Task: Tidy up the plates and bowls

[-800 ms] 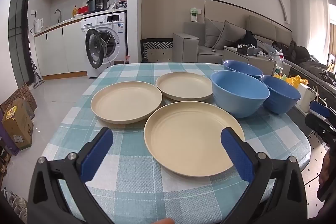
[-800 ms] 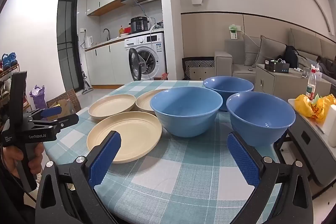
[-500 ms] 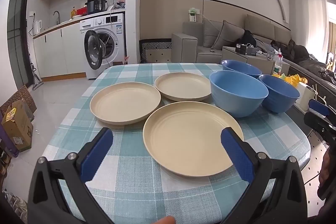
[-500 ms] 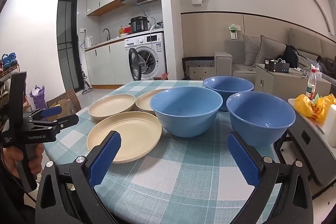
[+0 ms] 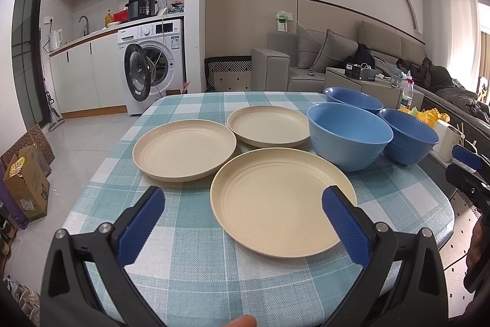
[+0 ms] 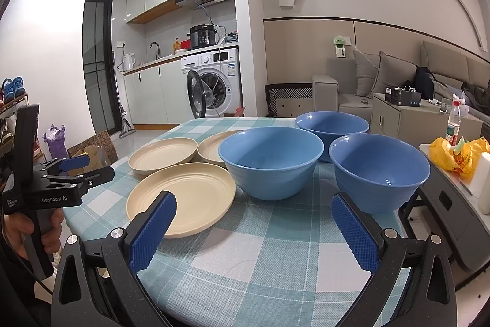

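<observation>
Three beige plates lie on the checked table (image 5: 196, 265): a near plate (image 5: 280, 201), a left plate (image 5: 183, 149) and a far plate (image 5: 268, 126). Three blue bowls stand to their right: a middle bowl (image 5: 347, 135), a far bowl (image 5: 352, 98) and a right bowl (image 5: 408, 135). My left gripper (image 5: 243, 213) is open and empty, low over the table's near edge, its right finger over the near plate's rim. My right gripper (image 6: 252, 222) is open and empty, in front of the middle bowl (image 6: 271, 160) and right bowl (image 6: 379, 170).
A side cabinet (image 6: 453, 204) with a yellow bag (image 6: 456, 153) stands right of the table. A washing machine (image 5: 153, 66) with its door open and a sofa (image 5: 337, 57) are beyond it. Cardboard boxes (image 5: 26, 183) sit on the floor at left.
The left view has drifted slightly, so the plates sit a little higher and left in it. The right gripper has not moved. Both grippers stay open.
</observation>
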Motion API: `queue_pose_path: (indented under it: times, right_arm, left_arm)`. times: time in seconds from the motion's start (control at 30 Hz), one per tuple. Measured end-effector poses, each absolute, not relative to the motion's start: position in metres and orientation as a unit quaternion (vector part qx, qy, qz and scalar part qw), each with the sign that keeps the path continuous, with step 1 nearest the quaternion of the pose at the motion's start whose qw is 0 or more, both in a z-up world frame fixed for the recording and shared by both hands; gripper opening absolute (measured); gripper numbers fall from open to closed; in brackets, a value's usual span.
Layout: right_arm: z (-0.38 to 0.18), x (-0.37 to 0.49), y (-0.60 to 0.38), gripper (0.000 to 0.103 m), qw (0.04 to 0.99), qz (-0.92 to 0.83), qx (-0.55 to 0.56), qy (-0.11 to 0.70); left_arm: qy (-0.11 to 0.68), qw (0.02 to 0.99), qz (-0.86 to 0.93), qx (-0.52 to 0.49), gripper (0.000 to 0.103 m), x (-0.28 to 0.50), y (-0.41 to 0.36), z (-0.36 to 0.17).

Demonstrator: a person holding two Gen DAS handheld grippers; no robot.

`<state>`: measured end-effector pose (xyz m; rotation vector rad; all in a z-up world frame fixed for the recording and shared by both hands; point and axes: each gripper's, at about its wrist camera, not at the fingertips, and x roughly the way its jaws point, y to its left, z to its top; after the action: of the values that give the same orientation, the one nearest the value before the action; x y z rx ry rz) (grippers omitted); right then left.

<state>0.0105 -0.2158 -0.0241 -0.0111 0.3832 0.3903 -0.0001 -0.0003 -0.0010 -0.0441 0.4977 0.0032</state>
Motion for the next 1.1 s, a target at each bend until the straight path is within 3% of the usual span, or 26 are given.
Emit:
queue_pose_path:
  times: [1.1]
  right_arm:
    - [-0.0259, 0.0088, -0.2164, 0.103, 0.963, 0.193, -0.006, 0.189]
  left_arm:
    - [0.247, 0.969, 0.002, -0.021, 0.103, -0.0001, 0.0006, -0.0009]
